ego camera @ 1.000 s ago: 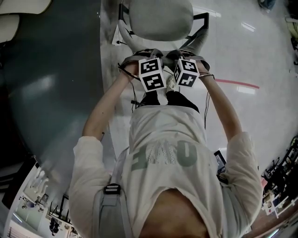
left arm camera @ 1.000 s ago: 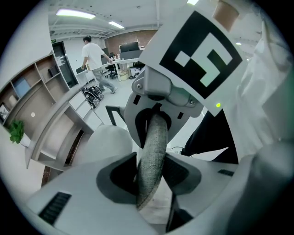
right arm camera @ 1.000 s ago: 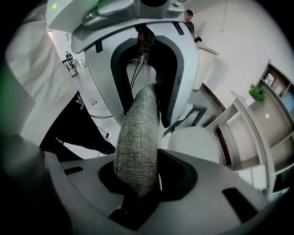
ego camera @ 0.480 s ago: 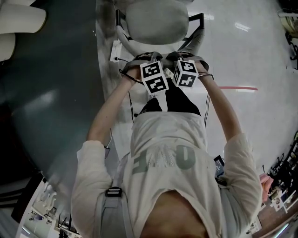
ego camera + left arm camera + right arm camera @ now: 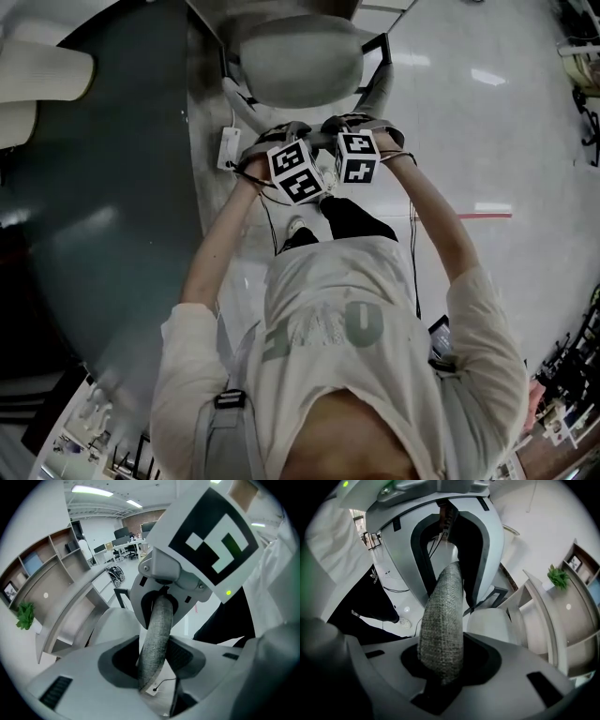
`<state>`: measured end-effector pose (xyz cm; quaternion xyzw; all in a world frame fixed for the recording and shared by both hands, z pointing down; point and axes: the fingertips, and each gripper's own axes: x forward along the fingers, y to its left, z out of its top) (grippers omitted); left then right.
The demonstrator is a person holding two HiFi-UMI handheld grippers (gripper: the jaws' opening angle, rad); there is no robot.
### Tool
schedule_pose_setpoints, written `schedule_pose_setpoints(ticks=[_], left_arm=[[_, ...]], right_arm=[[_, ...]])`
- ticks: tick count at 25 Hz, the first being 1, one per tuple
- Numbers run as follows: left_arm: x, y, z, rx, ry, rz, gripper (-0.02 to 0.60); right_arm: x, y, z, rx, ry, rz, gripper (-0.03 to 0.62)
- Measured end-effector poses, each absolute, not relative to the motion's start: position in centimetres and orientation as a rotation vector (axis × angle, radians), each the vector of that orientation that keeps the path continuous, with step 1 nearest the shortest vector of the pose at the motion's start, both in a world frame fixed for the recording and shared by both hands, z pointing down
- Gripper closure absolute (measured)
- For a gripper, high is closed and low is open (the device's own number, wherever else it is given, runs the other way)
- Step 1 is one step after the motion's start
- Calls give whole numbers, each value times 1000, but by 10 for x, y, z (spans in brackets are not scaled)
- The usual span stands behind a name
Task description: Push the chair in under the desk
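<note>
Grey woven backrest (image 5: 440, 616): we see its top edge running between both pairs of tongs. It belongs to the pale-seated chair (image 5: 295, 61) at the top of the head view.
Left tongs (image 5: 152, 670): pinching the backrest edge, with the dark pads pressed on the fabric from either side.
Right tongs (image 5: 443, 667): clamped on the same edge in the same way, just beside the left pair.
Chair position: it stands just beside the dark grey bench (image 5: 103, 187), close to its curved edge. From the head view, the seat does not appear to be under the top yet.
Step in hand: we judge this to be the push itself, with the grip made on both sides and the person's arms reaching forward toward the chair.
Progress: we think the task is partway done, since the seat is still out on the glossy floor (image 5: 487, 122).
Next move: it calls for both grips to hold firm and drive the backrest evenly toward the bench, so that the chair travels straight and does not swing round against the bench edge.
Marker cubes (image 5: 295, 172): they show black and white square patterns only, with no words.
Shirt (image 5: 328, 319): it carries large pale letters, seen upside down and creased, and we cannot read a whole word.
Trousers (image 5: 370, 592): black, with a small white mark that is too small for us to read.
</note>
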<state>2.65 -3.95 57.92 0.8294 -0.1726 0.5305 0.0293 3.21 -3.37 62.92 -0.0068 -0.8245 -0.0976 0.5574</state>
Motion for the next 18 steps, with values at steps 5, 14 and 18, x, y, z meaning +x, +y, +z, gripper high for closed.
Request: schedule_pose_setpoints(ticks=[5, 14, 18], left_arm=[[27, -84, 574, 2537, -589, 1616, 408], [10, -147, 580, 2536, -616, 1624, 399], [3, -179, 574, 2573, -630, 1615, 399]], right_arm=[[33, -77, 624, -64, -1968, -265, 484], [16, -137, 628, -85, -1976, -295, 487], [7, -168, 618, -80, -1982, -271, 487]])
